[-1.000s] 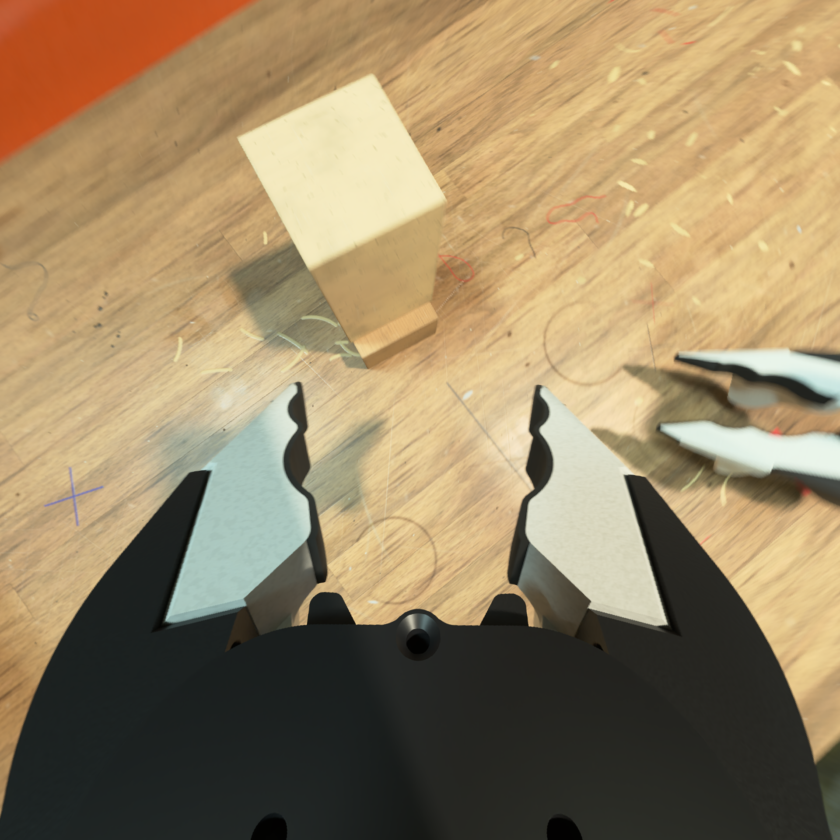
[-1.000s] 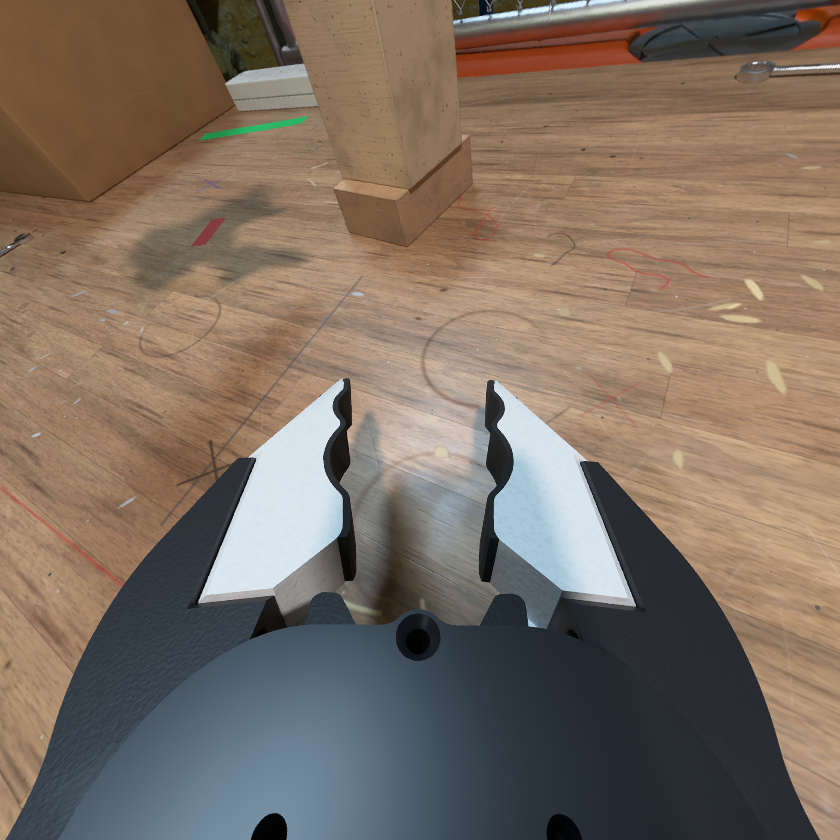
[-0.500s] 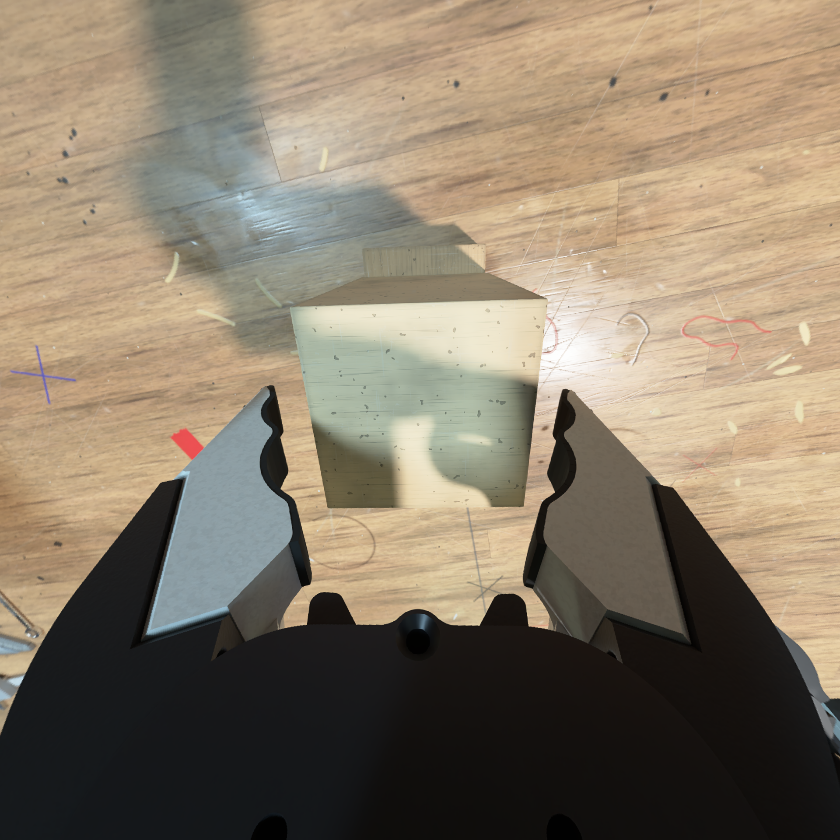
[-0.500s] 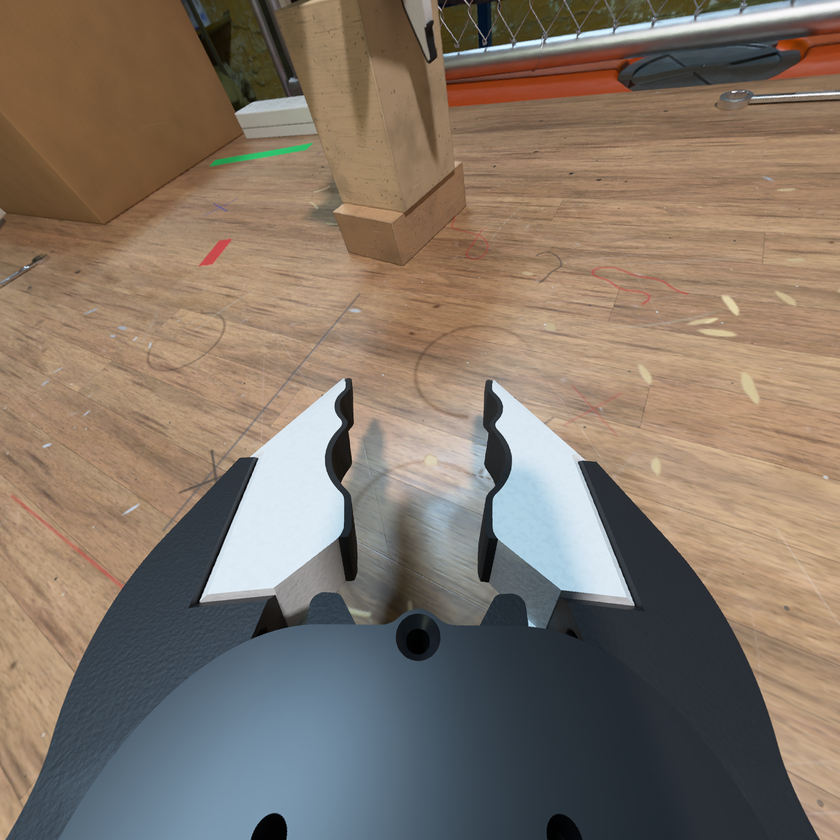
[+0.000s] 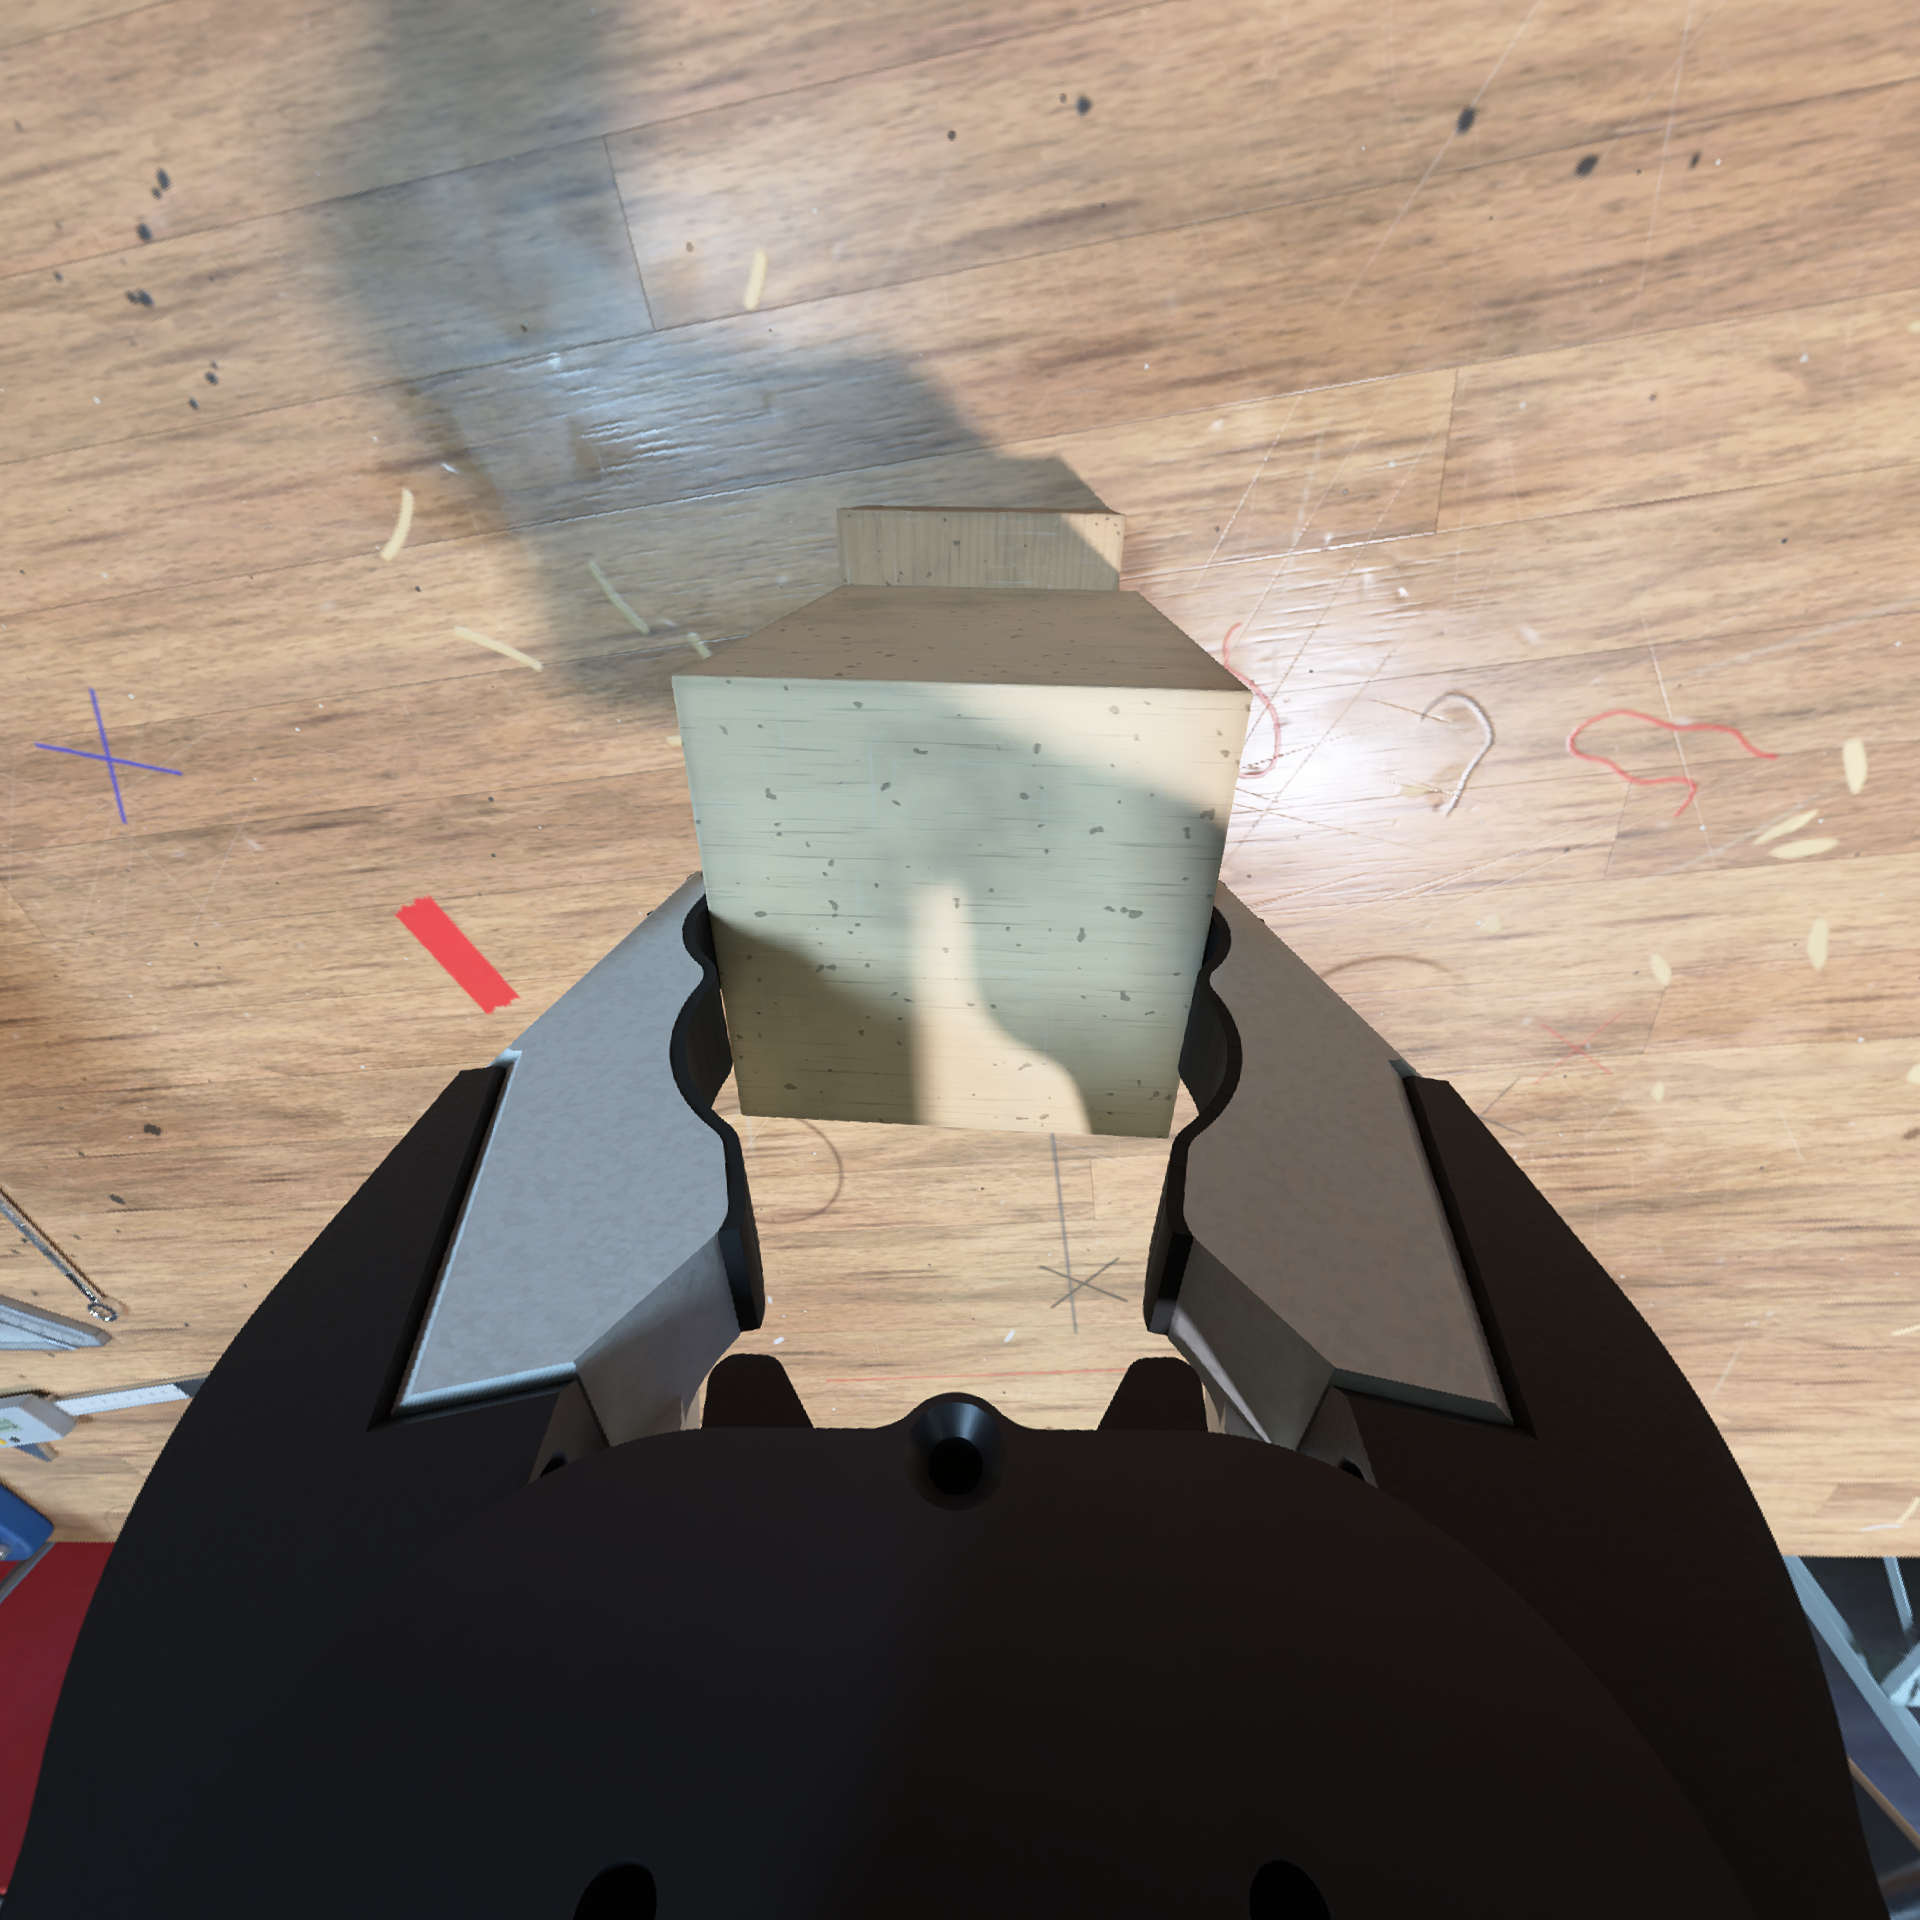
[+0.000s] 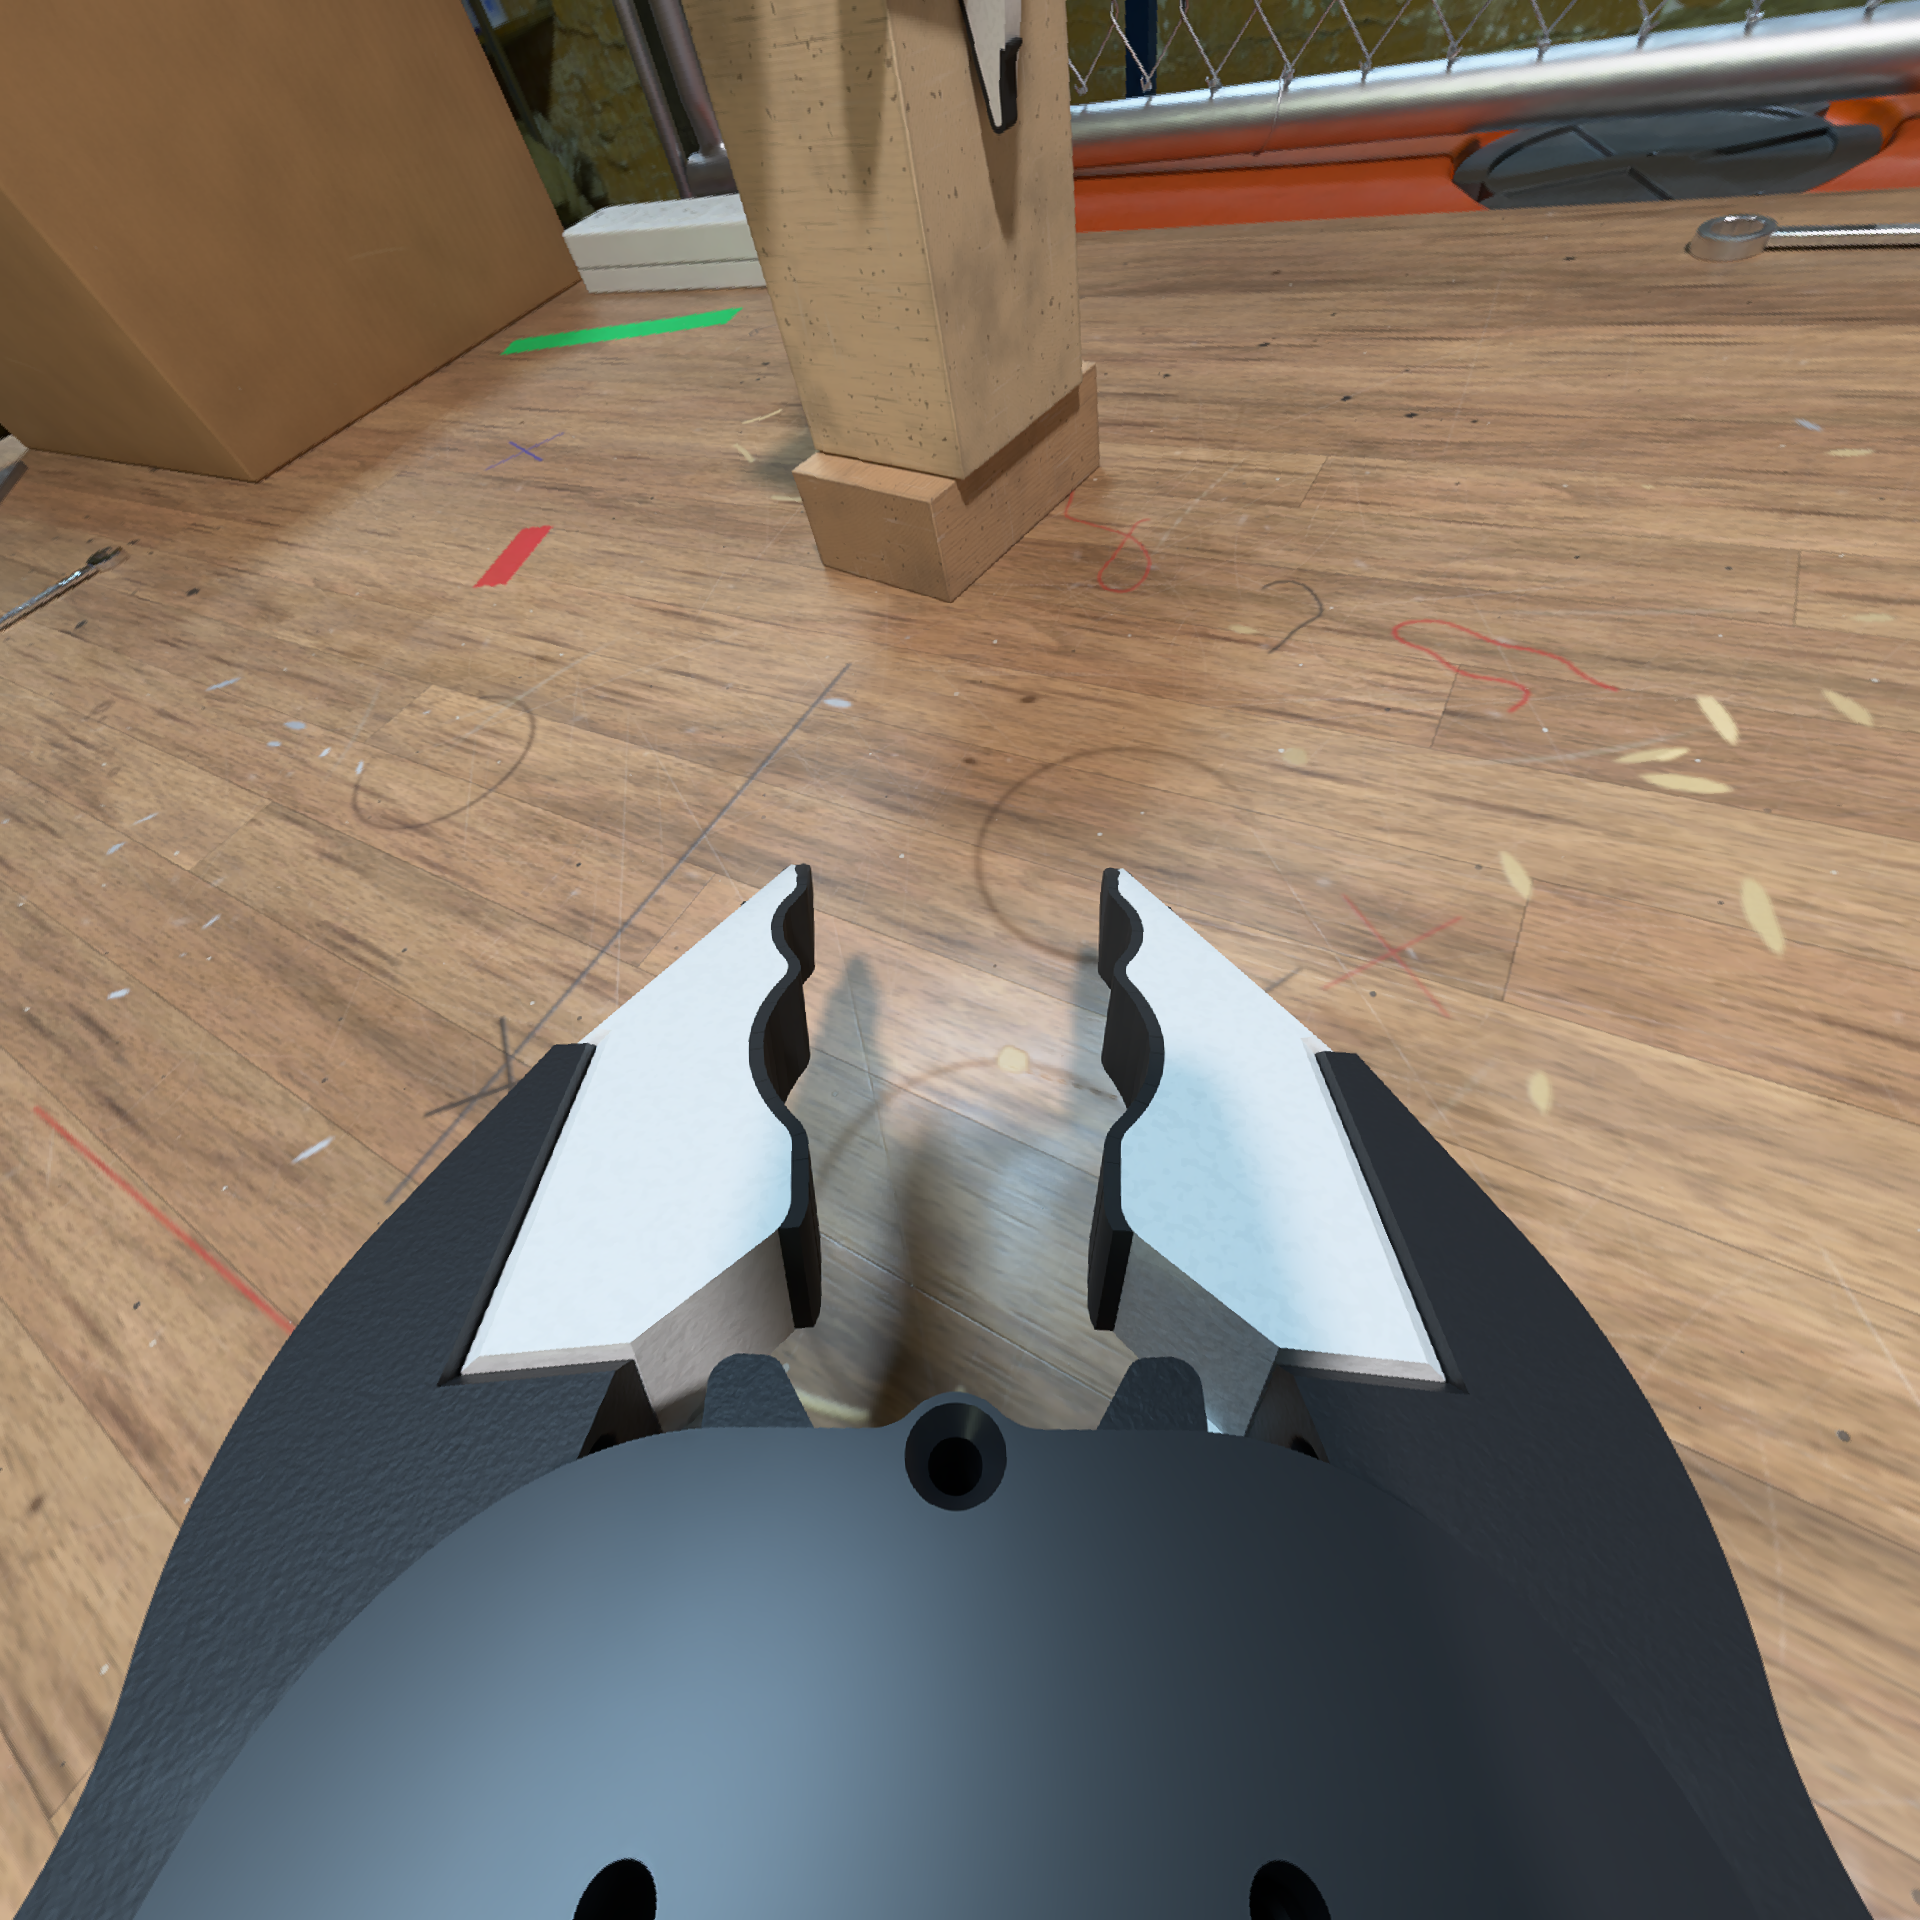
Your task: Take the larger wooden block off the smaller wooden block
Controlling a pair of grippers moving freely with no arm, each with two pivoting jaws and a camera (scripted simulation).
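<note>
You're over a broad wooden workbench (image 6: pixel 1455 436), planks scuffed and pencilled, and most of it lies bare around the stack on the near and right sides. On the far left a big tan box (image 6: pixel 208 229) closes that flank, and a metal rail (image 6: pixel 1507 83) with an orange edge below it marks the bench's back limit. Now the stack: your larger wooden block (image 5: pixel 956 883), pale and speckled, stands tall and upright on the smaller wooden block (image 5: pixel 977 545), whose darker base juts out past its foot as a narrow ledge on the side facing you in the right wrist view. Your left gripper (image 5: pixel 956 925) comes down from above, jaws set snug against the two opposite side faces of the larger block near its top, pads touching the wood on both sides; it is gripping that block, which sits on the base with no gap visible. Your right gripper (image 6: pixel 956 883) hangs low over bare bench, well apart from the stack, jaws spread at a middling width with nothing between them, and open planks lie ahead of it. Small stuff: a green tape strip (image 6: pixel 623 330) left of the stack, a red tape strip (image 6: pixel 511 556) nearer, a wrench (image 6: pixel 1766 234) far right.
</note>
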